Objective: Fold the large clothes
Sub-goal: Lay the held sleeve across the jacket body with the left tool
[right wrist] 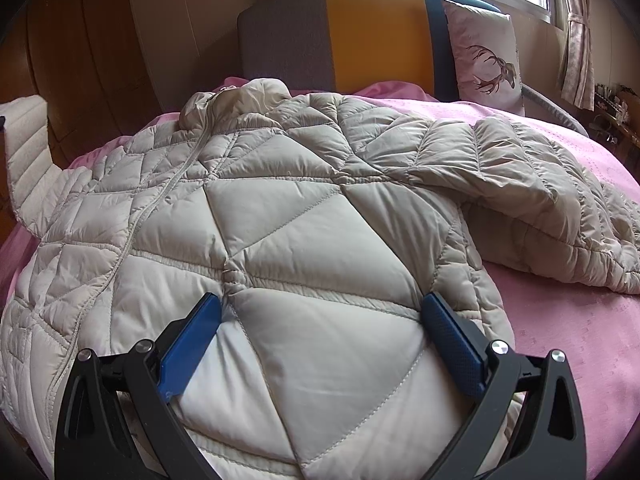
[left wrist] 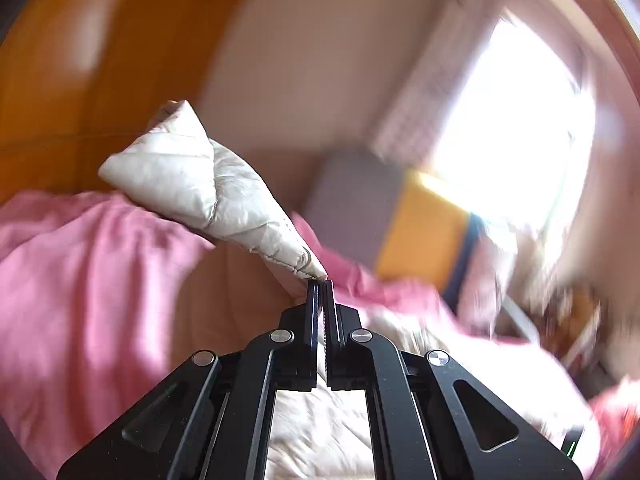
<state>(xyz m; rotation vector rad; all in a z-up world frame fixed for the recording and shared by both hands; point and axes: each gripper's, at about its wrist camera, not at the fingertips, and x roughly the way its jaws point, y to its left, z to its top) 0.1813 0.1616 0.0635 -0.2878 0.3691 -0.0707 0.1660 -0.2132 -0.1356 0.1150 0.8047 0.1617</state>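
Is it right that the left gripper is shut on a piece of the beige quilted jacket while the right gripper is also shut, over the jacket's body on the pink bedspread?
Not quite. The right gripper is open, its blue pads spread wide over the jacket, as the right wrist view shows. The rest holds: the left gripper is shut on a piece of the jacket, which lies on the pink bedspread.

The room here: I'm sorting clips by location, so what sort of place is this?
Most likely a bedroom in a home. A quilted jacket lies on a pink bedspread, with an upholstered headboard, a deer-print pillow and a curtained window behind.
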